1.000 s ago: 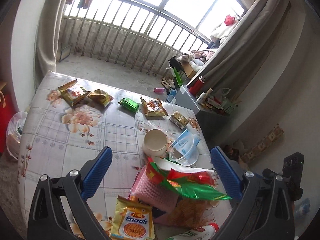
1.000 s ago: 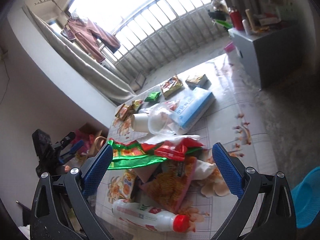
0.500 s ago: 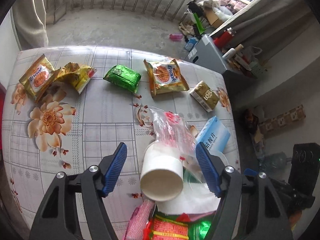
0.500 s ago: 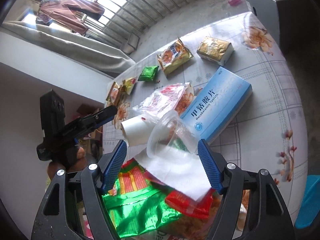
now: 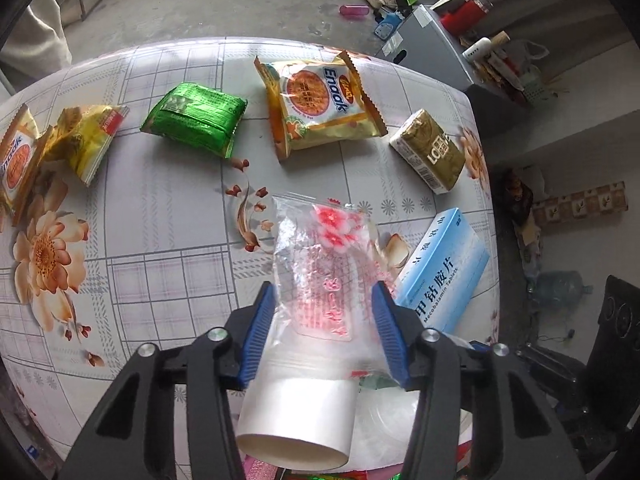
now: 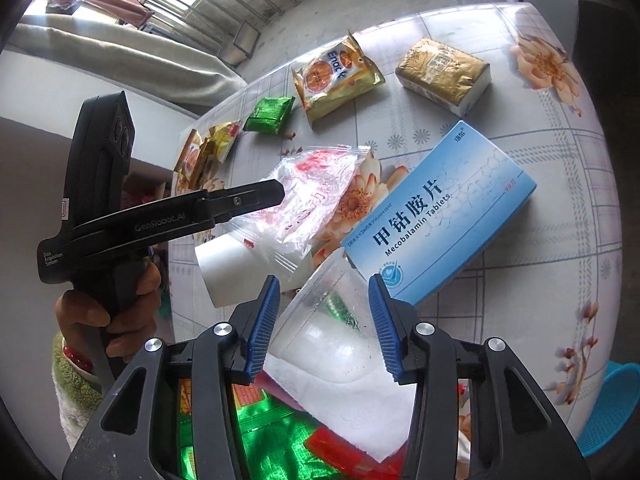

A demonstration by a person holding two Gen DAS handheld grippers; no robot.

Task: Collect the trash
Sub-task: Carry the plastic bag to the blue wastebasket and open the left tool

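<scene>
**Two grippers closing in on two cups beside the blue tablet box**

The left gripper (image 5: pixel 324 320) is straddling the white paper cup (image 5: pixel 298 420), which is lying on its side just left of the blue tablet box (image 5: pixel 442 276). A clear zip bag (image 5: pixel 324 264) with red print is draped over the cup's far end, and the blue pads are flanking bag and cup together. Its jaws are standing part-way open; whether the pads are already pressing the cup is not something these views settle.

The right gripper (image 6: pixel 322 322) is bracketing the clear plastic cup (image 6: pixel 332 320), which is lying tilted with its rim touching the near corner of the tablet box (image 6: pixel 440 216). Those jaws are also part-open, with slivers of gap showing on both sides, so nothing appears clamped.

Both cups are looking light and thin-walled. The paper one will probably crush to an oval under a hard squeeze, and the plastic one looks slick and springy, likely to squirt out if pinched near the rim. A hold across the mid-body, closed gently, seems the safer choice. The loose bag is limp and slippery and may slide off the paper cup on lifting.

Farther from the box, snack wrappers (image 5: pixel 320 104) are lying scattered on the floral tablecloth (image 5: pixel 160 216).
</scene>
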